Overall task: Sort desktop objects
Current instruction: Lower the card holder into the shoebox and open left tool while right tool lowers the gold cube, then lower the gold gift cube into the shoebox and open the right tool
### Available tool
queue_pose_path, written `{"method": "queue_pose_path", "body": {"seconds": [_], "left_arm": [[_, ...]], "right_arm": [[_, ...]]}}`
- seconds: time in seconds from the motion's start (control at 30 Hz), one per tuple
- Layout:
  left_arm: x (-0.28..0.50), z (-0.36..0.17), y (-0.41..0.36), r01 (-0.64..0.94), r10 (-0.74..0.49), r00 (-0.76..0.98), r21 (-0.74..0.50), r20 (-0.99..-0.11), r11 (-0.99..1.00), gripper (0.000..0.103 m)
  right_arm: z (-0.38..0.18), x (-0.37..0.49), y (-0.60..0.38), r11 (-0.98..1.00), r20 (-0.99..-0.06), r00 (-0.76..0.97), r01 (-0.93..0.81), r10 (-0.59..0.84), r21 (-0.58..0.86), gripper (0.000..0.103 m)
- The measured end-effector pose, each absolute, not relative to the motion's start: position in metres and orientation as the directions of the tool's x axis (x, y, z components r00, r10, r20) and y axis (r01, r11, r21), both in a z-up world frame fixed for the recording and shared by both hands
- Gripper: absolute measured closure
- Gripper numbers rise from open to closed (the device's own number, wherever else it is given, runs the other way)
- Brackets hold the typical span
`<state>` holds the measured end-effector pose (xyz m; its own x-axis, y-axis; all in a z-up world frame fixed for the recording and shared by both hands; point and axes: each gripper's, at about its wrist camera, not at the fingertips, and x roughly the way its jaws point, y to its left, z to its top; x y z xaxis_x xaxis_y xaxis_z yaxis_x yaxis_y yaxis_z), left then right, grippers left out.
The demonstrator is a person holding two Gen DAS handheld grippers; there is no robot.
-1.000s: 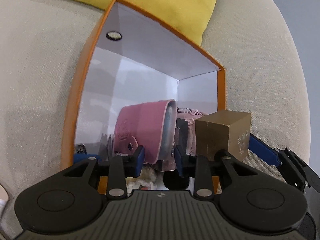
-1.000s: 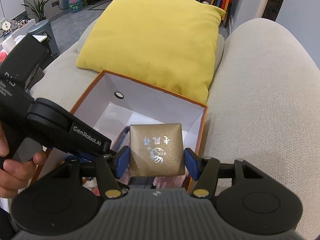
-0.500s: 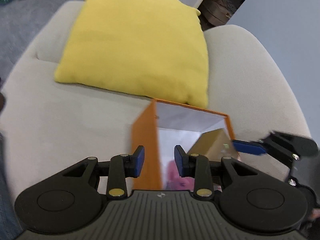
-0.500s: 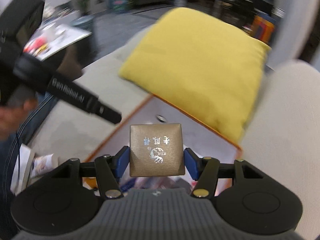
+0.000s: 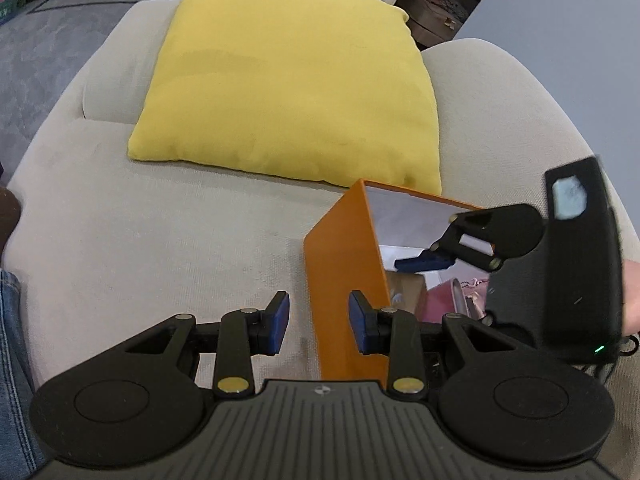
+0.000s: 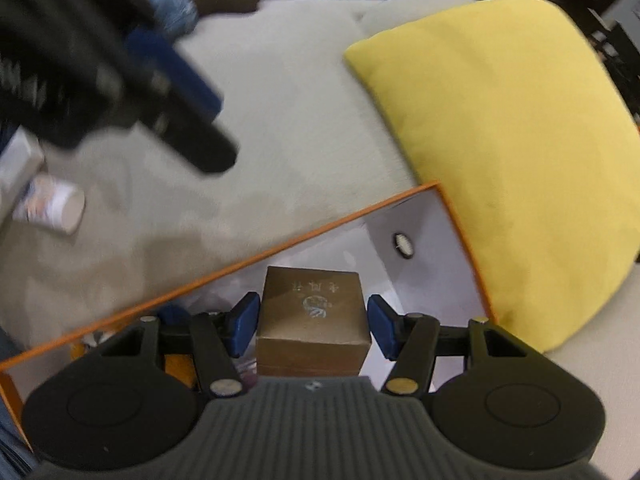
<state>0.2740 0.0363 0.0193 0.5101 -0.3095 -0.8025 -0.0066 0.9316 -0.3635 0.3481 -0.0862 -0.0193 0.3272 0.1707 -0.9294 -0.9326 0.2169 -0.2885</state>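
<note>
Gold cardboard fills my right hand-held gripper [image 6: 313,326]: its blue pads clamp the sides of the small gold box [image 6: 312,316], which hangs inside the open orange box [image 6: 224,268], just above the white interior. My left hand-held gripper [image 5: 319,322] stands at a narrow gap with nothing between its pads, hovering over the orange box's near outer corner and the beige sofa [image 5: 160,248]. Beyond the orange box a yellow cushion [image 6: 520,140] leans against the sofa back, touching the far wall, and a small paper cup [image 6: 52,210] lies on its side further left on the seat.
</note>
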Motion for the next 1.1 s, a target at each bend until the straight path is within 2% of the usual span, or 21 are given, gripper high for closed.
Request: {"method": "queue_pose_path", "body": {"seconds": [0.23, 0.67, 0.77, 0.93, 1.1], "left_arm": [[0.274, 0.007, 0.047, -0.022, -0.307, 0.496, -0.365, -0.812, 0.931, 0.067], [0.275, 0.003, 0.05, -0.036, -0.32, 0.48, -0.382, -0.817, 0.923, 0.067], [0.276, 0.002, 0.051, -0.047, -0.313, 0.48, -0.38, -0.819, 0.924, 0.067], [0.276, 0.001, 0.051, -0.051, -0.312, 0.479, -0.381, -0.82, 0.923, 0.067], [0.277, 0.0, 0.05, -0.056, -0.311, 0.478, -0.382, -0.821, 0.922, 0.067]], "right_arm": [[-0.04, 0.361, -0.083, 0.221, -0.94, 0.295, -0.941, 0.169, -0.256, 0.042], [-0.046, 0.359, -0.082, 0.138, -0.98, 0.195, -0.972, 0.039, -0.188, 0.041], [-0.052, 0.359, -0.083, 0.089, -0.984, 0.177, -0.981, 0.039, -0.173, 0.049], [-0.054, 0.358, -0.085, 0.055, -0.987, 0.158, -0.986, -0.006, -0.158, 0.05], [-0.038, 0.362, -0.083, 0.108, -0.986, 0.157, -0.983, 0.058, -0.151, 0.048]]}}
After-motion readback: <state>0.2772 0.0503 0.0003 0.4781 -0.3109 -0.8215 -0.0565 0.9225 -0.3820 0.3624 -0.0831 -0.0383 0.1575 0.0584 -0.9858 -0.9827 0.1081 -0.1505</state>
